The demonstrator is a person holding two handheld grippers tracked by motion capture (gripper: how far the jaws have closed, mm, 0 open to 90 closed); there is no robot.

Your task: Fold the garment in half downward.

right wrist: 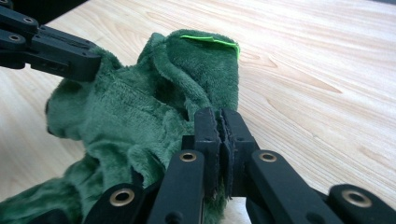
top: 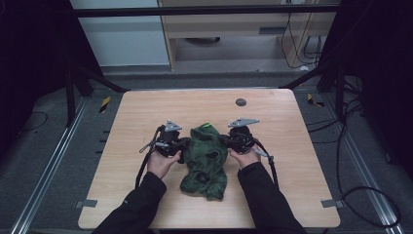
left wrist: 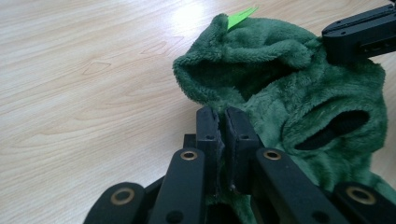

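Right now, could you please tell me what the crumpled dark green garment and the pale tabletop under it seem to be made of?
The dark green garment looks like plush fleece: its surface is fuzzy, matte and piled, with soft rolled edges. The pale tabletop looks like wood or a wood-grain laminate: light grain lines run across it, with a slight sheen. Which of the two, I cannot tell.

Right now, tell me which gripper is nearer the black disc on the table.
Right. The right gripper clamps the green cloth just below the disc. The left gripper grips the cloth's opposite edge, farther off to the disc's lower left.
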